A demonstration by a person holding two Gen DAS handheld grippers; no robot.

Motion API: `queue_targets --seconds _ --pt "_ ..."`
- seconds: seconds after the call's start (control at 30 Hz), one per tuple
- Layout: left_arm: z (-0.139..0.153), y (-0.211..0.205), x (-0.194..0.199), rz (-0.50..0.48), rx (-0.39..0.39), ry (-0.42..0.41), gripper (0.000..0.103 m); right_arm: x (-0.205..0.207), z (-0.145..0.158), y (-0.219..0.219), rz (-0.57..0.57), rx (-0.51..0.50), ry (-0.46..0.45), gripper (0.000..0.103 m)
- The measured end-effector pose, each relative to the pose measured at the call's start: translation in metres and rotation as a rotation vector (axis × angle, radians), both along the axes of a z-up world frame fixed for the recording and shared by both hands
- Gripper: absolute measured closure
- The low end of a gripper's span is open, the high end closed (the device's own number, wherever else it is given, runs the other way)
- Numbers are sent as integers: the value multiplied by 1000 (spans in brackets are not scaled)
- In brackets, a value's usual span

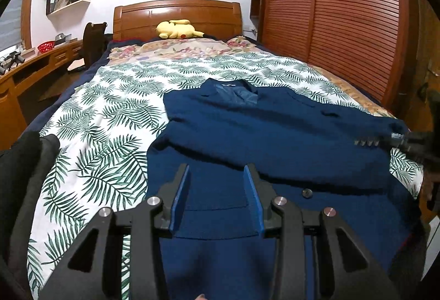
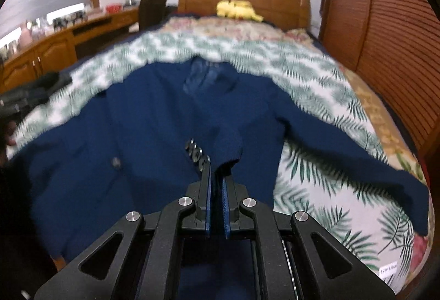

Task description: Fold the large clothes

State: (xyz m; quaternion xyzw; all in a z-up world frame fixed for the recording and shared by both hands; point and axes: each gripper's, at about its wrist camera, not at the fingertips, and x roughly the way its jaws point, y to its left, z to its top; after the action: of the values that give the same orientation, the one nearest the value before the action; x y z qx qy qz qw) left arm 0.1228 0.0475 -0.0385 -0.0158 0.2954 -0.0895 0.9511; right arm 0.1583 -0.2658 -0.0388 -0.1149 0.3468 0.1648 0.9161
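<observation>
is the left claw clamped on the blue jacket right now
No, the left claw stands open above the blue jacket, its two fingers apart with no cloth pinched between them.

Blurred leaf-print bedspread (image 2: 170,44) and yellow plush toy (image 2: 236,10); jacket (image 2: 123,118) hem cut off.

A wooden bed (image 1: 176,14) is carrying a white quilt printed with green fern leaves (image 1: 115,113). A navy jacket (image 1: 275,129) is lying spread on the quilt, and a yellow plush toy (image 1: 176,29) is resting near the headboard.
</observation>
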Motion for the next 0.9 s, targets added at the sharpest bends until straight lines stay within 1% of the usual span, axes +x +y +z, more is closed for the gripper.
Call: queue_targets --seconds 0.03,0.07,0.1,0.13,0.17,0.2,0.23,0.27,0.33,0.4,0.47,0.53,0.73,0.8,0.9 --pt "0 -2 1 -1 -1 -1 65 1 -7 0 -13 -24 18 99" --pt "1 -3 1 -2 -1 -2 65 2 -13 -1 -25 -43 26 96" --pt "1 -4 1 -4 -4 -3 65 2 -17 -1 -37 -58 30 90" --pt "2 -6 1 -7 -6 -5 64 3 -19 -2 -59 -75 26 87" --pt "2 -7 1 -11 -7 -6 64 2 -20 -4 -69 -79 21 77" --pt "2 -9 1 -14 -4 -8 64 2 -19 -6 -71 -75 17 60" --pt "3 -10 0 -16 0 -11 64 3 -17 -8 -68 -65 13 50" --pt "4 -11 0 -16 6 -15 64 3 -15 -10 -65 -53 10 35" --pt "6 -13 -1 -13 21 -27 64 2 -11 -11 -70 -43 -3 34" --pt "7 -13 -2 -15 17 -33 64 4 -10 -9 -70 -44 -3 34" --pt "8 -15 -3 -19 13 -37 64 8 -14 -5 -43 -24 26 34" --pt "9 -17 -2 -23 11 -39 64 14 -24 0 -18 -3 69 34" --pt "1 -35 7 -45 -17 -12 63 28 -61 10 -3 -35 173 34" --pt "-2 -47 10 -62 -9 -6 63 30 -69 11 0 -37 183 33" --pt "-5 -65 13 -85 -2 -5 63 29 -69 9 3 -27 183 33"
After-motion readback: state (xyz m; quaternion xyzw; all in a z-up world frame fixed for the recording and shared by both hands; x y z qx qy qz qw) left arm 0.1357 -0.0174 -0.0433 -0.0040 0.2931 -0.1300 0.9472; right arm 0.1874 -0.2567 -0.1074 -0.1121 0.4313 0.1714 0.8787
